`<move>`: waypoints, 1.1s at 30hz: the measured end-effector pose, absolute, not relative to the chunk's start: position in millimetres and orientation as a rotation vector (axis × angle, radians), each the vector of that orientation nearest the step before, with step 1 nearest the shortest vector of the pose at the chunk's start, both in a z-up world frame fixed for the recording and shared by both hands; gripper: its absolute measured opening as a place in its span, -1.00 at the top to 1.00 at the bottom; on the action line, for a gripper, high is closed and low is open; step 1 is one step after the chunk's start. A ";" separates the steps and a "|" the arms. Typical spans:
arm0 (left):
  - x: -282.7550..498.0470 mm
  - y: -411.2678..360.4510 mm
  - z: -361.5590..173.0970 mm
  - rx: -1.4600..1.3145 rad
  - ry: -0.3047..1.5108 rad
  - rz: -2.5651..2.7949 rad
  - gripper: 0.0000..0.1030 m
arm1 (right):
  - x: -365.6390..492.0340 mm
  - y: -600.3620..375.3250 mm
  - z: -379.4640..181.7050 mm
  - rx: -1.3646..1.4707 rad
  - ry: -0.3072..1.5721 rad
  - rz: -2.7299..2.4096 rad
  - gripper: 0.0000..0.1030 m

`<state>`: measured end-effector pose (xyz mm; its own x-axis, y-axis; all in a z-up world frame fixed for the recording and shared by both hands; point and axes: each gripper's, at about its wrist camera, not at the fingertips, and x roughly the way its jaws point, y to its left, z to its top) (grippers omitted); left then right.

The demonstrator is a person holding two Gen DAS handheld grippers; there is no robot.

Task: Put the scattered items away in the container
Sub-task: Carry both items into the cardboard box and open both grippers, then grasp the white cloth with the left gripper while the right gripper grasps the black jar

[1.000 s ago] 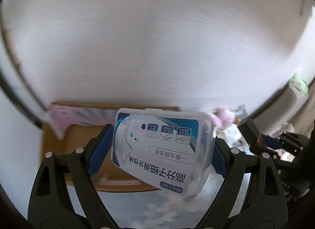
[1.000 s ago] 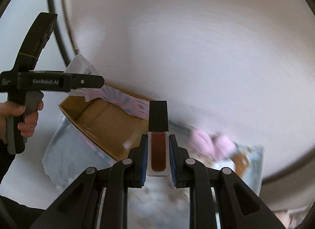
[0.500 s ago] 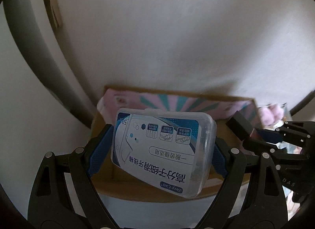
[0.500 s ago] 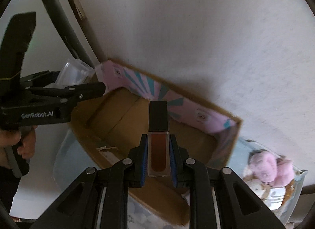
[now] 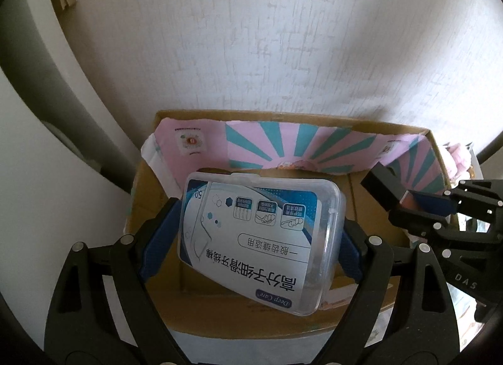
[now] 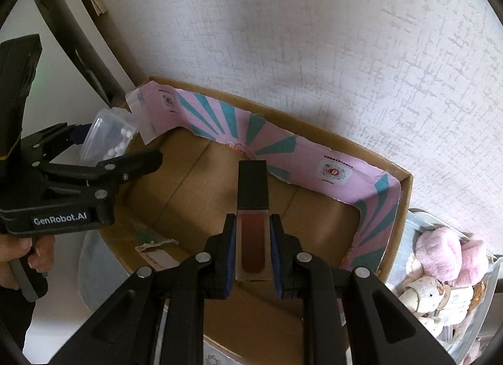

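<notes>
My left gripper (image 5: 251, 236) is shut on a clear plastic floss-pick box (image 5: 261, 248) with a blue and white label, held above the cardboard box (image 5: 314, 117). That open cardboard box has pink and teal striped inner flaps (image 6: 245, 132) and stands against the wall. My right gripper (image 6: 253, 236) is shut on a lip gloss tube (image 6: 253, 239) with dark red liquid and a black cap, over the box's brown floor. The right gripper and its tube (image 5: 405, 200) show at the right in the left wrist view. The left gripper (image 6: 103, 145) shows at the left in the right wrist view.
A white textured wall (image 6: 314, 35) rises right behind the box. A pink plush toy (image 6: 446, 252) and shell-like items (image 6: 421, 296) lie in a clear bag to the right. A torn paper scrap (image 6: 154, 244) lies on the box floor. A hand (image 6: 22, 258) grips the left handle.
Both grippers moved in toward the cardboard box with their items. The box now fills the lower views, and both items hang over its opening. Neither grip changed.
</notes>
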<state>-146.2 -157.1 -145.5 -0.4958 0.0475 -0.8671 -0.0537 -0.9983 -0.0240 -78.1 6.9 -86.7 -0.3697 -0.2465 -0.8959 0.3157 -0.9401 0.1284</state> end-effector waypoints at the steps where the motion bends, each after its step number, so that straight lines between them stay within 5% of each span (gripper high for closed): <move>1: -146.5 -157.1 -146.4 -1.547 0.012 2.671 -0.69 | -77.1 8.3 -84.3 1.533 0.091 -2.344 0.65; 3: -146.0 -157.4 -149.3 -1.556 0.010 2.666 -0.90 | -77.6 8.3 -85.1 1.559 0.081 -2.307 0.33; 5: -146.7 -156.8 -153.1 -1.608 0.012 2.639 -0.99 | -78.1 7.5 -86.5 1.552 0.069 -2.295 -0.61; 33: -84.7 -114.5 -62.8 -1.371 0.043 2.731 -0.99 | -3.8 43.9 2.5 1.405 0.059 -2.450 -0.62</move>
